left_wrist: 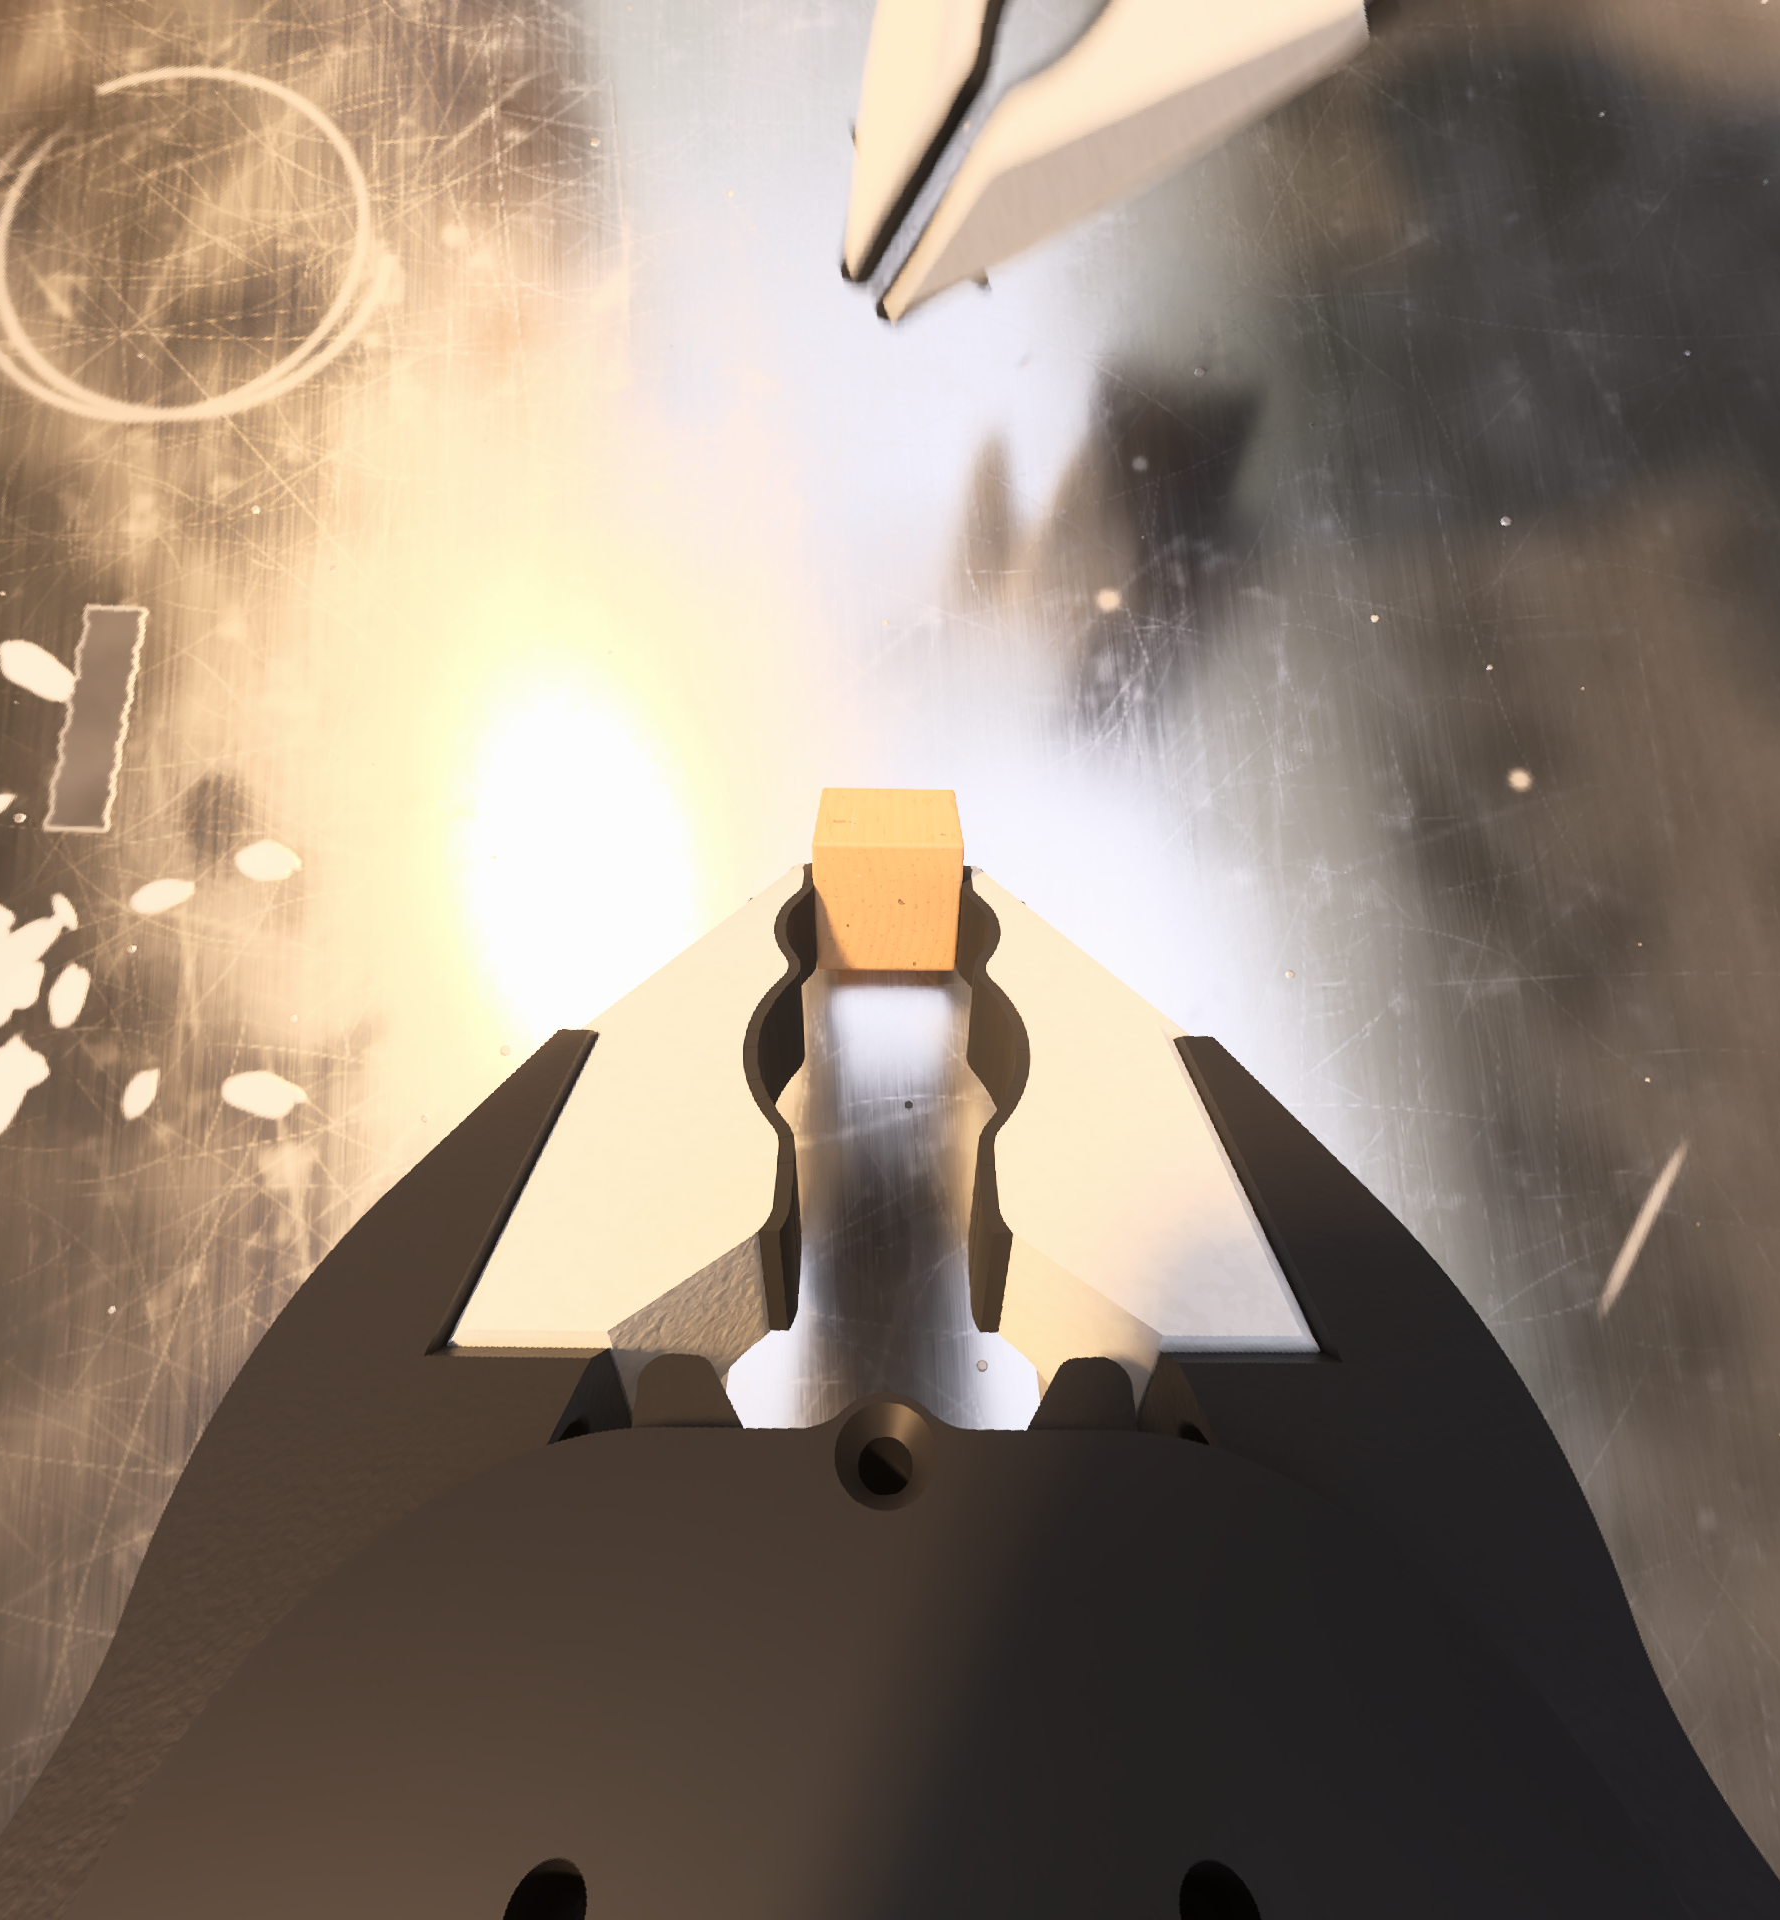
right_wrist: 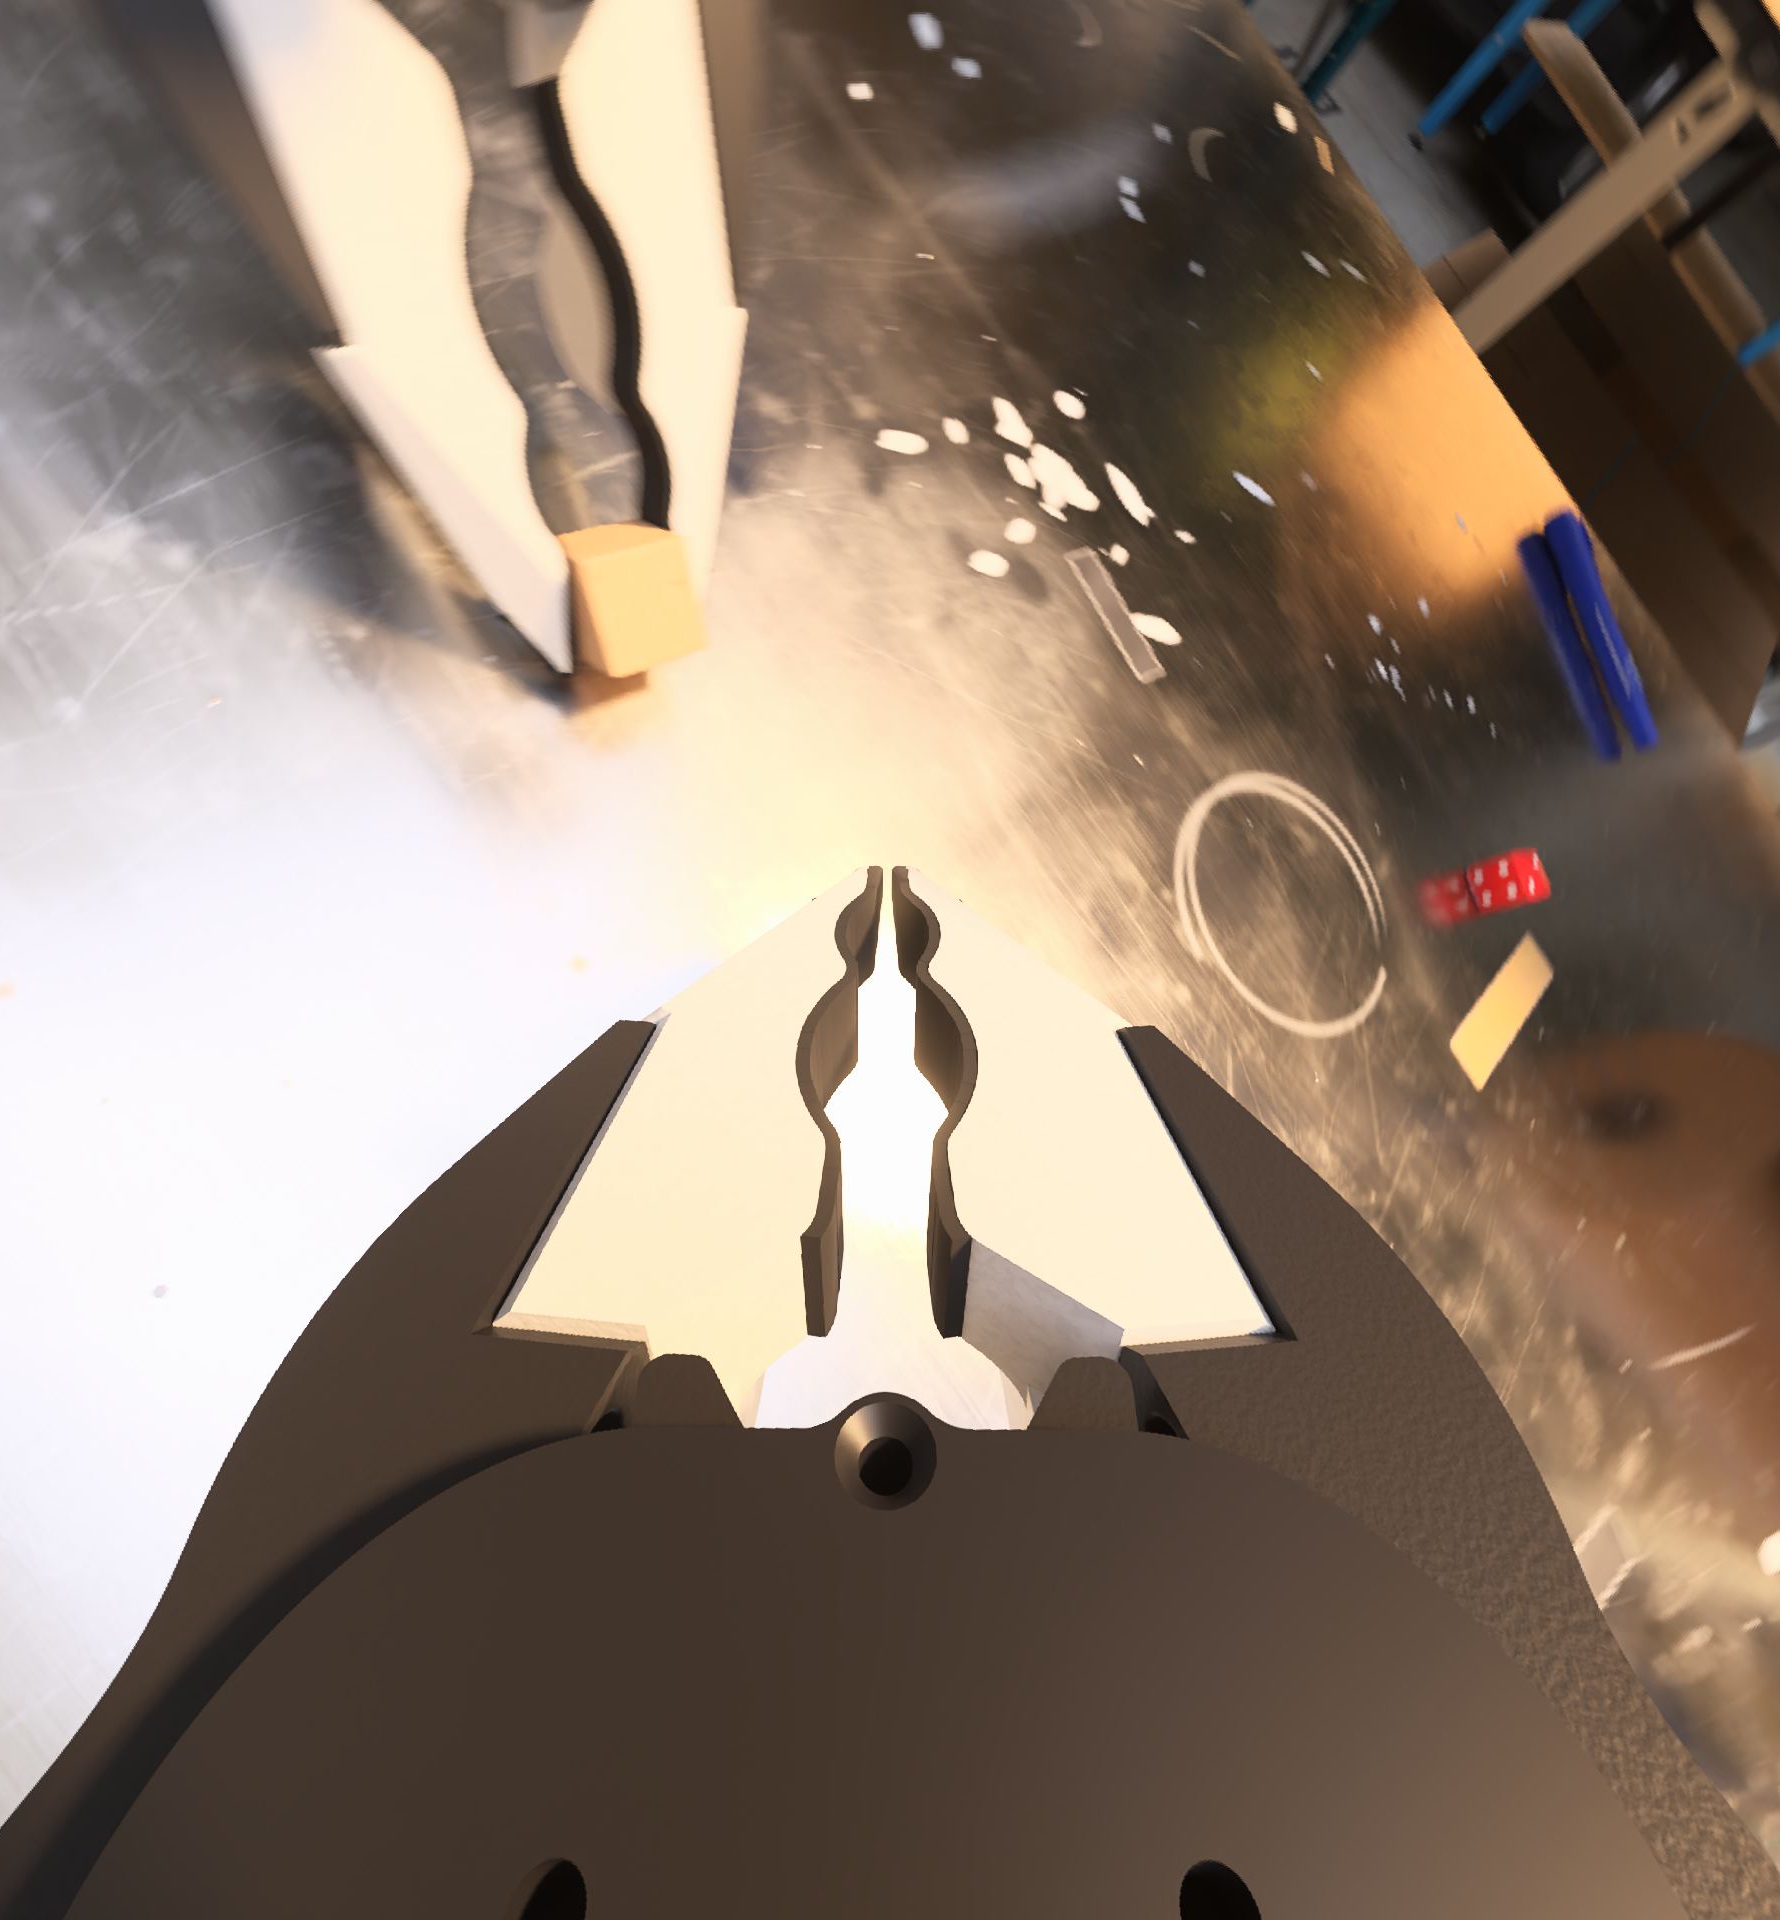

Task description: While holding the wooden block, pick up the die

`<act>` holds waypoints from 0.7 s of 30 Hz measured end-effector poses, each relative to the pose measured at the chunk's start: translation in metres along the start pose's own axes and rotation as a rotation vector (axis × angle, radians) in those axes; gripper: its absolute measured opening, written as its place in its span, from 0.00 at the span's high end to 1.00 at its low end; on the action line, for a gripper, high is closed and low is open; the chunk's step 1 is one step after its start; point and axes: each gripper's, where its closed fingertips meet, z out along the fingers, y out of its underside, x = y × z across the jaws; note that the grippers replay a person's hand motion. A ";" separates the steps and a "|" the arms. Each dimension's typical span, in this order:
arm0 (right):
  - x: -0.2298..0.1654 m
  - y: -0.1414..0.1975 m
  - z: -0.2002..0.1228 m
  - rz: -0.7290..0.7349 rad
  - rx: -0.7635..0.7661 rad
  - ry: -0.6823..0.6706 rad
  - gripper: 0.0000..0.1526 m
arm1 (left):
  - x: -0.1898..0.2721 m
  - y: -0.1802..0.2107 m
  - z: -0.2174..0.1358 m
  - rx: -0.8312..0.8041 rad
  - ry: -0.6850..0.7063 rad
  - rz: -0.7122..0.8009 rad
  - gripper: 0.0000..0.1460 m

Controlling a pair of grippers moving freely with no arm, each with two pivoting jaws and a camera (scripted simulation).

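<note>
My left gripper (left_wrist: 886, 883) is shut on a small light wooden block (left_wrist: 884, 883) at its fingertips, just above the shiny metal table (left_wrist: 1385, 935). The same gripper and block (right_wrist: 634, 597) show at the upper left of the right wrist view. My right gripper (right_wrist: 886, 878) is shut and empty, over the bright middle of the table (right_wrist: 242, 935); it also shows at the top of the left wrist view (left_wrist: 881, 286). The red die (right_wrist: 1504, 878) with white pips lies on the table far to the right of my right gripper, near the table edge.
A blue marker (right_wrist: 1592, 634) lies near the table's far right edge, beyond the die. A small tan card (right_wrist: 1499, 1008) lies just below the die. White ring marks (right_wrist: 1281, 904) and paint spots (right_wrist: 1052, 468) stain the scratched surface. Wooden frames and cardboard (right_wrist: 1644, 208) stand beyond the edge.
</note>
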 end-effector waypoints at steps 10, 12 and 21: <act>0.070 0.042 -0.009 0.415 0.090 0.035 0.92 | -0.004 -0.003 0.002 0.012 -0.029 -0.036 0.82; 0.075 0.047 -0.005 0.439 0.085 0.040 0.90 | -0.005 -0.003 0.003 0.015 -0.035 -0.042 0.82; 0.080 0.047 0.008 0.451 0.085 0.031 0.89 | -0.008 -0.004 0.004 0.032 -0.046 -0.064 0.82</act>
